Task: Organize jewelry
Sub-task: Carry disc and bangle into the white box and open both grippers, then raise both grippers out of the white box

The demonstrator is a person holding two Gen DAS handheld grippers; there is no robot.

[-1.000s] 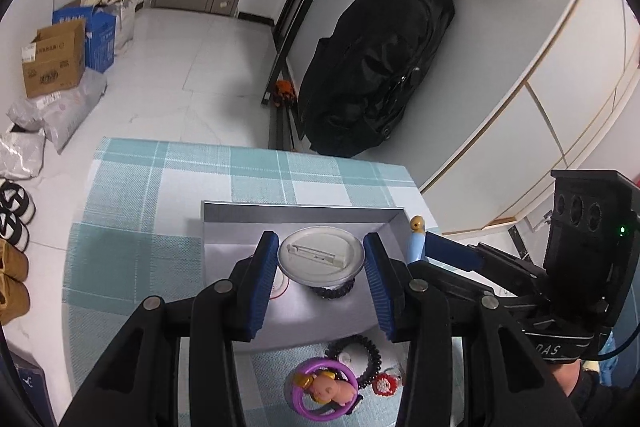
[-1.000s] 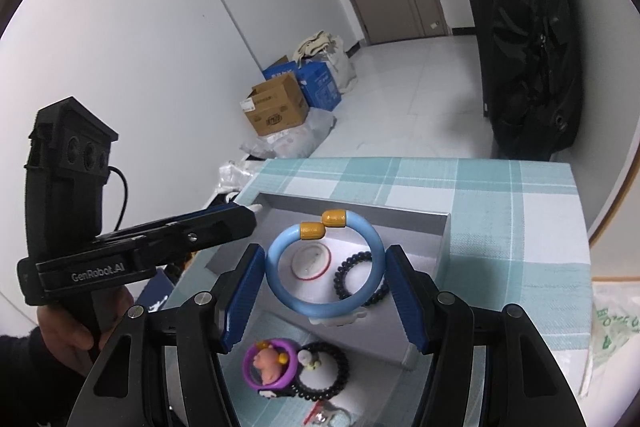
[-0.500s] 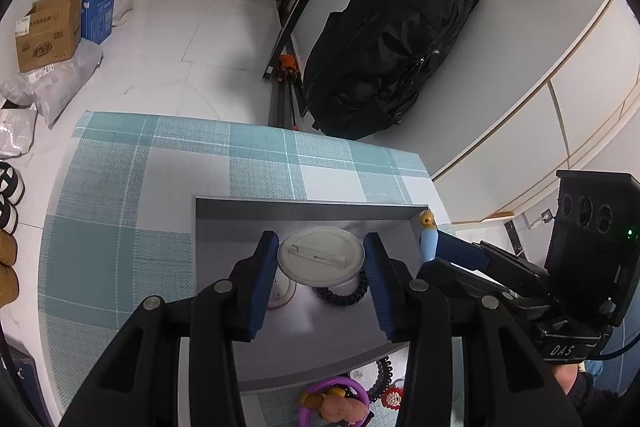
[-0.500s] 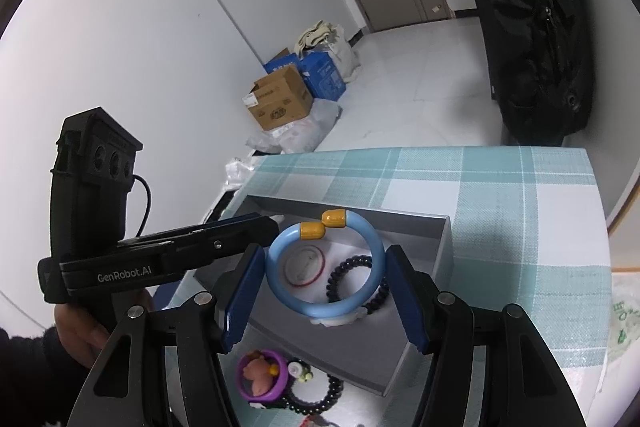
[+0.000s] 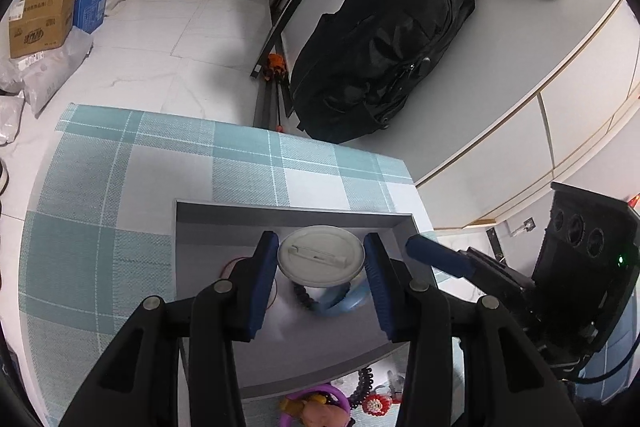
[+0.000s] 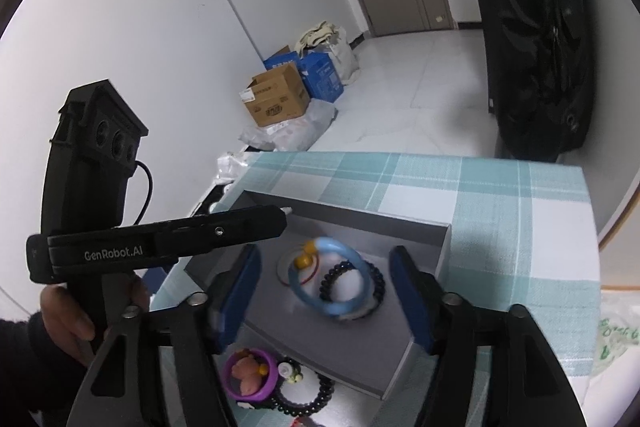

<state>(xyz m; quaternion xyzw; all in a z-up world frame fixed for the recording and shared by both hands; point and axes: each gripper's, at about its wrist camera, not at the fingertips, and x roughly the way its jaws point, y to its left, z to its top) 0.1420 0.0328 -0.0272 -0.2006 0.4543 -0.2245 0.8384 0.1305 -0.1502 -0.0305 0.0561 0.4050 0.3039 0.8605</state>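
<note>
Now: both grippers are over the grey box on the plaid tablecloth.
Left gripper: clamped on the white pin badge, one pad on each side of its rim, pin side up.
Badge position: in the air over the far half of the box, near the far wall. It is not set down yet.
Right gripper: jaws have just been opening. The pads stand clear with nothing pressed between them.
Blue bangle: on the box floor, about mid-box. It overlaps the black bead bracelet, and it's blurred, so it probably hasn't settled.
Outside the box: a purple ring with a doll figure and a second bead bracelet, both just off the near edge.
Step in hand (judgement): place the badge.
How to do it well: bring the badge low over the bare floor toward the box's left wall, keep it flat, and spread the jaws only once it's near the floor.
Avoid: releasing above the bangle. The badge would land tilted on the pile or skid.
Clearance: the right fingers sit close to the left ones. Back the right gripper off past the near edge before the left one descends.
Risk: the grip is on the thin rim only, so any roll of the wrist could pop the badge out.
Progress (judgement): partway, with several pieces not yet boxed.
</note>
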